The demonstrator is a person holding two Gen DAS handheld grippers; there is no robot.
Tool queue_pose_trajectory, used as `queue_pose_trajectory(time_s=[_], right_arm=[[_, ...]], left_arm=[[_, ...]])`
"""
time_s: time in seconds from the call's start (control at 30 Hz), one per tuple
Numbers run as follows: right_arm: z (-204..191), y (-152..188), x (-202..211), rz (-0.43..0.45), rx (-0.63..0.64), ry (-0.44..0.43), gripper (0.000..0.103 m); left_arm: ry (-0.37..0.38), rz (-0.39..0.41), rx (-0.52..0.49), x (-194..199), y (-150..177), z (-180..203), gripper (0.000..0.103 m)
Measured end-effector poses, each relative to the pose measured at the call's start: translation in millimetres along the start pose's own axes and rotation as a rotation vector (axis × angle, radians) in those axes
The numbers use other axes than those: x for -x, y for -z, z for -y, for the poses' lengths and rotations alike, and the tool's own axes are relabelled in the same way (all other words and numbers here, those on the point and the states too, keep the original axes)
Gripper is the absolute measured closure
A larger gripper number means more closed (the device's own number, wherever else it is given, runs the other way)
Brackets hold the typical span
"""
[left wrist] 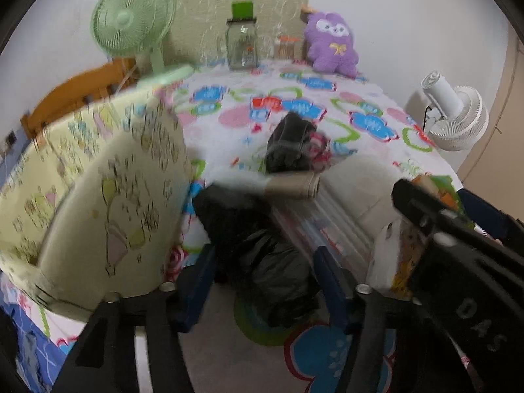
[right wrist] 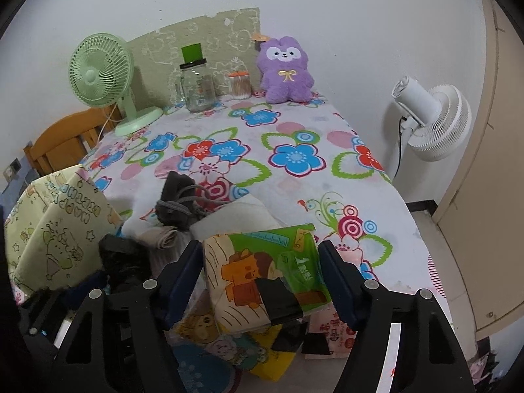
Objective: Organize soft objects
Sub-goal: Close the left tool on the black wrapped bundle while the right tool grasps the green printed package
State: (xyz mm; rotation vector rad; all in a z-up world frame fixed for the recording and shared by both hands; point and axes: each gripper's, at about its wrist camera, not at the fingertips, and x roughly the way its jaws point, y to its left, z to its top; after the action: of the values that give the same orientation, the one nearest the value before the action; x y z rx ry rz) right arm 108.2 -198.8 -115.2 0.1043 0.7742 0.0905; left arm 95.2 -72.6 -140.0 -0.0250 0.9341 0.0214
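My left gripper [left wrist: 265, 281] is shut on a crumpled black plastic bag [left wrist: 262, 255], held low over the flowered tablecloth [left wrist: 360, 118]. My right gripper [right wrist: 258, 281] is open, its fingers on either side of a green and cream tissue pack [right wrist: 265, 271] that lies on other packs. A dark rolled cloth [right wrist: 178, 201] with a grey cord, a beige roll [right wrist: 165, 235] and a white folded cloth [right wrist: 242, 216] lie mid-table. A purple plush toy [right wrist: 285, 72] sits at the back.
A yellow patterned box [left wrist: 82, 190] stands at the left, also in the right wrist view [right wrist: 55, 229]. A green fan [right wrist: 101, 75], a glass jar [right wrist: 196, 85] and a swab jar [right wrist: 240, 85] stand at the back. A white fan [right wrist: 435, 121] is off the table's right.
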Motion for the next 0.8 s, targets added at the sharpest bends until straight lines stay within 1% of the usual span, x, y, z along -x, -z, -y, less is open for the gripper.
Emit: queue_pose_trajectory(time_s=[0.1,0.17,0.27,0.8], right_arm=[[-5.2,1.5,2.8,0.002,0.010,-0.003,0.029],[-8.4,2.6,4.3,0.002,0.015,-0.004,0.029],[-11.4,2.9,7.9,0.008,0.021,-0.003,0.028],[-22.4,-8.7,48.9,0.085,0.036,0.024,0.028]], left_arm=[[0.030,-0.007,0.035,0.9,0.2,-6.2,0.053],[0.029,-0.005,0.026,1.8,0.9,-5.1,0.057],[0.030,0.003,0.019,5.3,2.4,-5.4,0.060],[0.075,0.096,-0.013,52.0,-9.8,-7.5,0.061]])
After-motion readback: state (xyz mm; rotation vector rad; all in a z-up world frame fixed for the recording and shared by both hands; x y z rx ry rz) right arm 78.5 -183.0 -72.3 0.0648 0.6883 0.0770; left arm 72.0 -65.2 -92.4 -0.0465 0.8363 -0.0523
